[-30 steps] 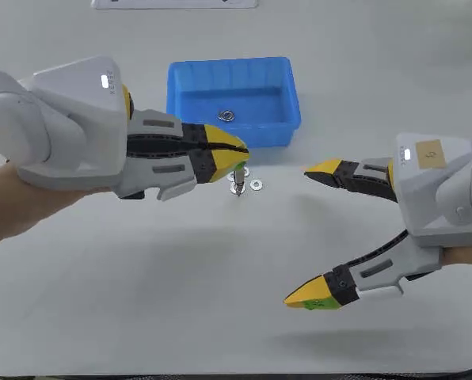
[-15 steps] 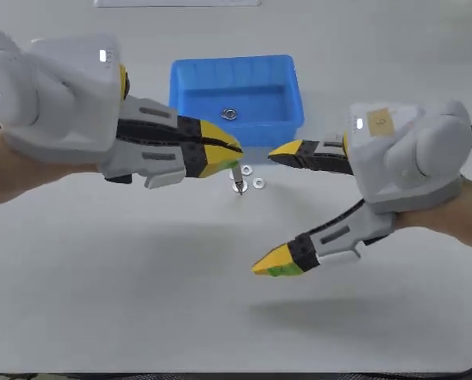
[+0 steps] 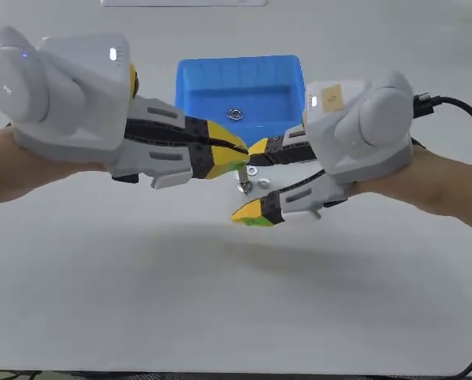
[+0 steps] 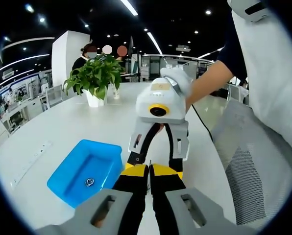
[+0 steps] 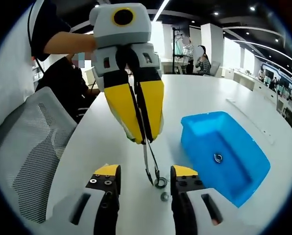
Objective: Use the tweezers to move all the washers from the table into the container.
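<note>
White office table (image 3: 141, 301), open-plan room behind. There's a tan sticker (image 3: 331, 97) on the right gripper (image 5: 146, 171), but I can't read its writing. The left gripper (image 4: 150, 170) is clamped on the tweezers (image 5: 148, 156), whose tips are down at a steel ring washer (image 5: 160, 183) on the table. I see a second washer (image 5: 164, 196) just beside it. The right gripper's jaws are spread wide, flanking both washers. The blue container (image 3: 240, 63) sits just behind them, with a third washer (image 3: 235, 114) lying inside.

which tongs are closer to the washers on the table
Right. The right tongs, open, straddle the washers; the left tongs hang above, reaching one with the tweezers.
</note>
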{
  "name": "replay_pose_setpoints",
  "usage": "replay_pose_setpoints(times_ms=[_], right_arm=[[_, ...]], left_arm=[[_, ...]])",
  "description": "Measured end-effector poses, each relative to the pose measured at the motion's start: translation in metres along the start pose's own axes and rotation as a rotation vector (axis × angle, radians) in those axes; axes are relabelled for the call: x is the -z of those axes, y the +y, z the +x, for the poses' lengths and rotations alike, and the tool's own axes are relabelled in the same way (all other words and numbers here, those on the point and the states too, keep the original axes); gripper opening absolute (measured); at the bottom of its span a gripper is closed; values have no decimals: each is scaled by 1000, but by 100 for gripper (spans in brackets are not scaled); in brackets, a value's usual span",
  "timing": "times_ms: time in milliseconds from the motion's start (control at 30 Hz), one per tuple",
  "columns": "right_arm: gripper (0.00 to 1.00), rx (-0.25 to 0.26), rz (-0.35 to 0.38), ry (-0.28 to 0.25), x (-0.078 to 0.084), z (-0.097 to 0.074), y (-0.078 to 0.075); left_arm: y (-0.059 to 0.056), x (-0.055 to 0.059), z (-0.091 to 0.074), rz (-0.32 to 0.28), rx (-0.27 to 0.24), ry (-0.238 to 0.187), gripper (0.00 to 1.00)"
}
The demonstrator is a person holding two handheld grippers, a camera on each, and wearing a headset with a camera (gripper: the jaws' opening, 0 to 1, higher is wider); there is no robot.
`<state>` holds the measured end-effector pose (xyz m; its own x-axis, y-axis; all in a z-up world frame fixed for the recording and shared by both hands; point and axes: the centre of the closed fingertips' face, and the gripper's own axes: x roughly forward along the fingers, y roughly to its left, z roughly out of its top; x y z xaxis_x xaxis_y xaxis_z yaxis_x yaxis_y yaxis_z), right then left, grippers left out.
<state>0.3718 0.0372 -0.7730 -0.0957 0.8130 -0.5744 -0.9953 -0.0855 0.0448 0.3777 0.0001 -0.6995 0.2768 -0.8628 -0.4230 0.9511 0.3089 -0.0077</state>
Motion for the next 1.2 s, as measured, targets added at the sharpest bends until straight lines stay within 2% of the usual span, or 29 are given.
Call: replay_pose_setpoints(times_ms=[100,333,533,600,833,1033,1133,1200], right_arm=[[29,-9,-14,-4,-3,-1,-1],[18,-23,-48,17,-2,0,0],[12,-13,-80,39,0,1,-3],[11,-16,-131,46,0,2,-3],[9,4,-170,44,0,2,-3],[9,17,-176,39,0,2,-3],[10,11,-128,15,0,1,-4],[11,7,-117,21,2,2,-5]], left_arm=[[-2,-1,2,-2,8,-1,5],[-5,-2,5,7,16,3,5],[-6,-1,5,12,22,10,6],[-4,0,4,13,19,12,6],[-2,2,2,0,8,16,6],[-2,3,1,5,7,20,6],[-2,3,2,3,7,19,6],[-2,3,2,7,7,19,6]])
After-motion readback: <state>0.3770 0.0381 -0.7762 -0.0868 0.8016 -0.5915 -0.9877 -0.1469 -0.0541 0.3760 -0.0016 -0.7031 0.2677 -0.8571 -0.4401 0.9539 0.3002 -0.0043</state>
